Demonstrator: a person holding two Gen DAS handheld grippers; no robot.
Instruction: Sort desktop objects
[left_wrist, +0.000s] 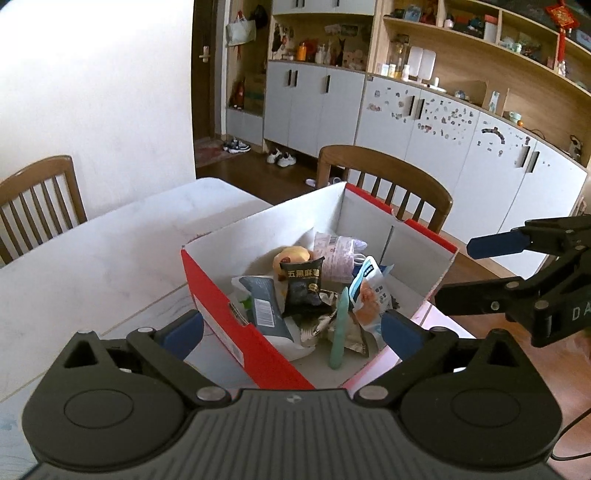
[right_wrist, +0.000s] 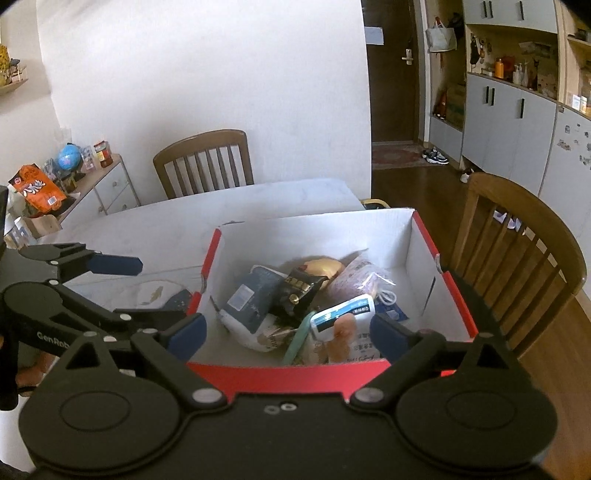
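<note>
- Both tools hang over the red-and-white cardboard box (left_wrist: 236, 328) on the pale table (left_wrist: 110, 251), angled down into it.
- Left gripper (left_wrist: 291, 332): jaws spread wide, blue pads either side of the box's near corner, nothing between them.
- Right gripper (right_wrist: 288, 334): jaws just as wide, empty too, straddling the near red wall of the box.
- The sorted things sit heaped inside the box: a black snack packet (left_wrist: 303, 284) on top, a grey-blue pouch (left_wrist: 264, 308) leaning beside it, a white-and-blue sachet (right_wrist: 341, 314) near the front.
- There's also a mint-green stick-shaped tool (left_wrist: 339, 330) lying lengthwise, a yellowish rounded item (left_wrist: 291, 256) behind, and a pale pink wrapped packet (left_wrist: 338, 254) towards the back wall.
- Handling call: the packets look light, soft and crinkly, so they'll likely buckle and slide under a pinch. Best grabbed on a sealed edge or a puffed corner, not the flat slick face.
- The green stick looks stiff and narrow. Take it across its width near the middle or it may pivot.
- The box itself looks light but rigid-walled. A thin wall suits a pinch at the rim, one gripper each side, though loose contents could shift if it tips.
- The table around the box shows no loose items near the grippers, so the sorting looks close to finished.
</note>
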